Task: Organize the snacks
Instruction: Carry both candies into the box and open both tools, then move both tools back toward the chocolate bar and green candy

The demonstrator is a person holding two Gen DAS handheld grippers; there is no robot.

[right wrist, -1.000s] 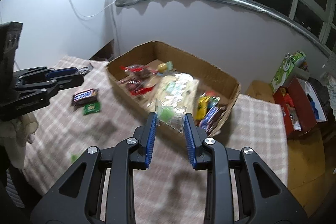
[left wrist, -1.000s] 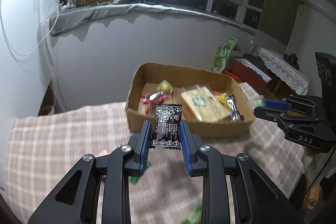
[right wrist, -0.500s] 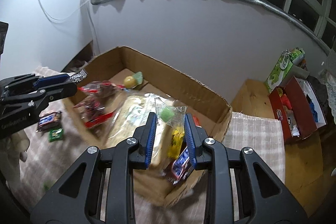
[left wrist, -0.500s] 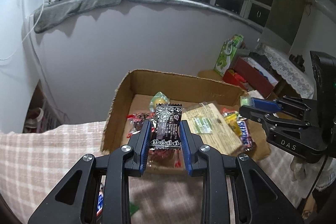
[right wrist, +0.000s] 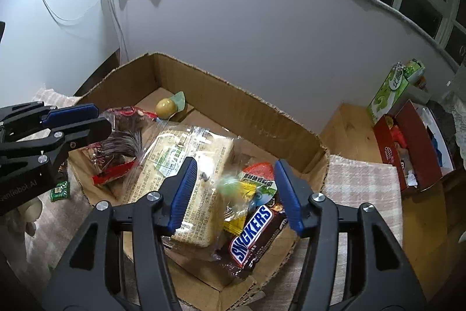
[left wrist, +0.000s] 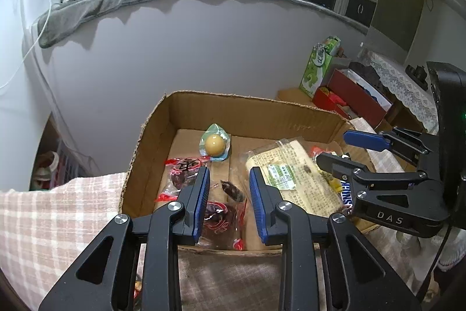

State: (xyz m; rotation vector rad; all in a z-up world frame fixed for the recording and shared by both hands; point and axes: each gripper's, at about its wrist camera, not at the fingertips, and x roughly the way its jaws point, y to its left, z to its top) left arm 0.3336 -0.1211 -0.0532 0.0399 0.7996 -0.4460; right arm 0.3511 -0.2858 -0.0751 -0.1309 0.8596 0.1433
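A cardboard box point(left wrist: 241, 107) point(right wrist: 233, 104) on the checked tablecloth holds snacks. My left gripper point(left wrist: 228, 182) is open above the box's near left part; the dark packet point(left wrist: 231, 191) it held lies below, blurred, among red-wrapped snacks point(left wrist: 186, 171). My right gripper point(right wrist: 233, 179) is open over the box's right end; a clear packet with a green sweet point(right wrist: 230, 185) is blurred between the fingers, falling onto a Snickers bar point(right wrist: 253, 232) and a big cracker pack point(right wrist: 186, 165). An egg-shaped sweet point(left wrist: 215, 144) lies at the back.
A green snack point(right wrist: 59, 191) lies on the cloth left of the box. A green carton point(left wrist: 319, 66) and a red box point(right wrist: 413, 142) stand on a wooden stand to the right. A grey wall rises just behind the box.
Both grippers moved forward over the box and opened. The left let go of the dark packet; the right let go of the clear green-sweet packet, which is dropping.
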